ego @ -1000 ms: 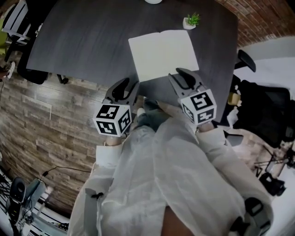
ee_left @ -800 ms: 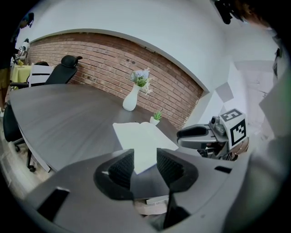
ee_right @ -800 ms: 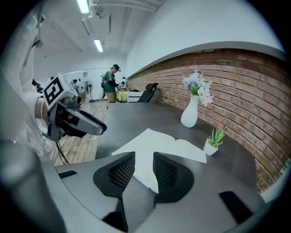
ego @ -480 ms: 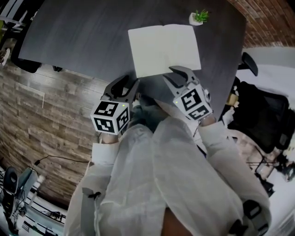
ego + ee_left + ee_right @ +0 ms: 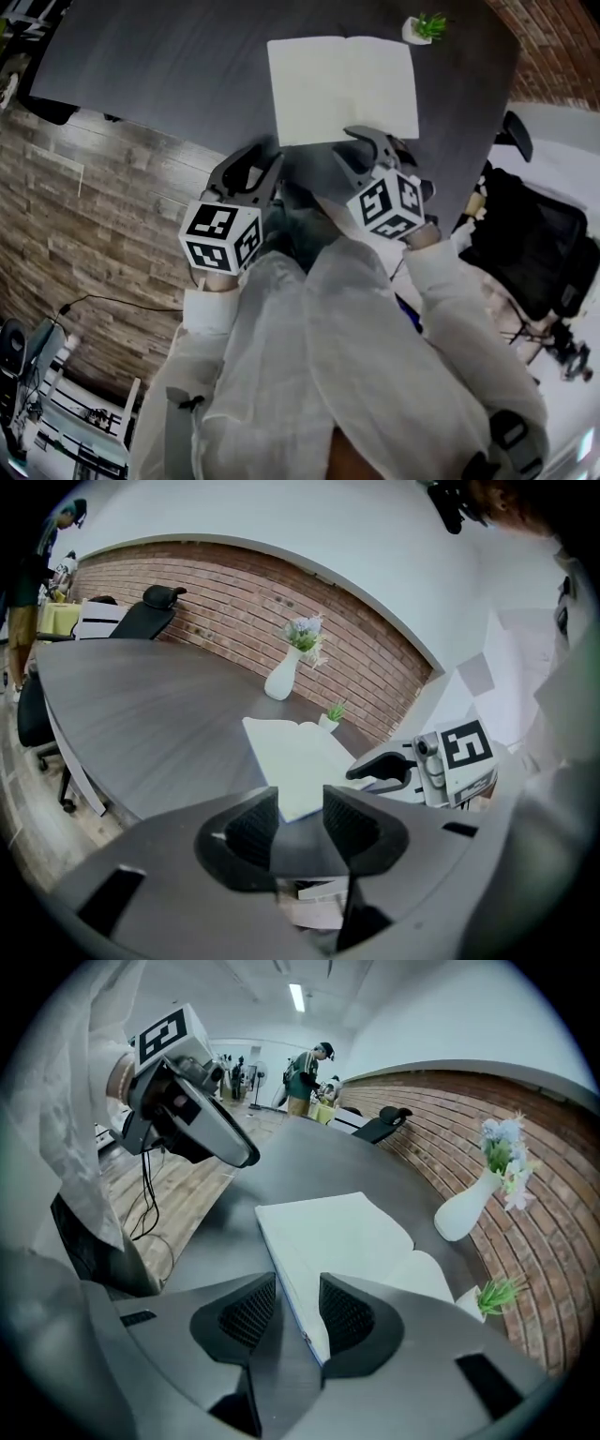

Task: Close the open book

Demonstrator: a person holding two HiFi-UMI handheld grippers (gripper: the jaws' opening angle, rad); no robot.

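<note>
**Both hand-held grippers hovering at the near edge of the open book**

The open book is lying flat, pages up, on a dark grey wood-grain surface with a curved edge. A small potted plant is standing just beyond the book's far right corner, and a white vase of pale flowers is standing further beyond the book, toward a red brick wall that is curving round behind it. Black office chairs are sitting at the surface's rim, well away from the book, and a wood-plank floor is showing to the book's near left. A person is standing far off from the book, at the room's lit end.

The left hand-held gripper is hanging near the book's near left corner, its jaws standing spread with nothing between them. The right hand-held gripper is pointing down at the book's near edge; its jaws have just been opening and are standing apart, the book's edge lining up with the gap, the pads not pressing on it.
</note>
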